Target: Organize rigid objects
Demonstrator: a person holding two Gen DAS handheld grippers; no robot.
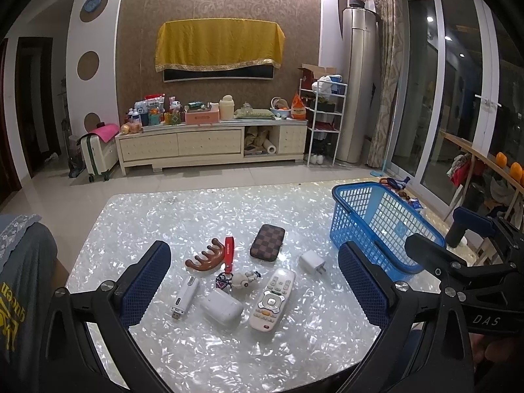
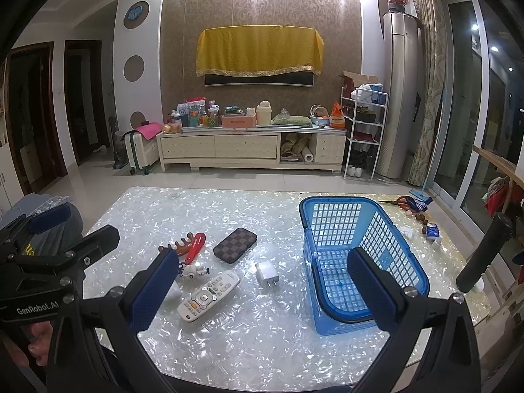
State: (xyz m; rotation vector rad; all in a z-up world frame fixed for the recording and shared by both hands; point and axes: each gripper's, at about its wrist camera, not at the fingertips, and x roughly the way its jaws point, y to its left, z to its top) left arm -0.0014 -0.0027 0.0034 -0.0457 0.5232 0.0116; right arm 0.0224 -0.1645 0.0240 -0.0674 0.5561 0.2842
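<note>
**Both grippers open, basket empty, sorting not begun**

Nearest the lens, the left hand-held gripper (image 1: pixel 253 286) hangs low over the worktop (image 1: pixel 163 229) with its jaws spread wide and nothing between them; the right hand-held gripper (image 2: pixel 262 290) is likewise wide open and empty, poised between the loose items and the basket (image 2: pixel 327 203).

Loose items lie in one cluster on the left half of the worktop, well apart from the basket, which suggests they were laid out to be picked one at a time: a remote (image 1: pixel 272 298), a white case (image 1: pixel 222 308) just beside it, a USB stick (image 1: pixel 185 297), a wooden comb (image 1: pixel 205 258), a red strap (image 1: pixel 228 251) with a small figure (image 1: pixel 245 279) on its ring, a checked pouch (image 1: pixel 267 241), and a charger (image 1: pixel 312 262) lying nearest the basket.

The basket stands upright at the right, its open top facing up; through the mesh its floor looks bare, so nothing seems to have been stowed; the charger or remote looks the easiest first pick for the right side.
</note>
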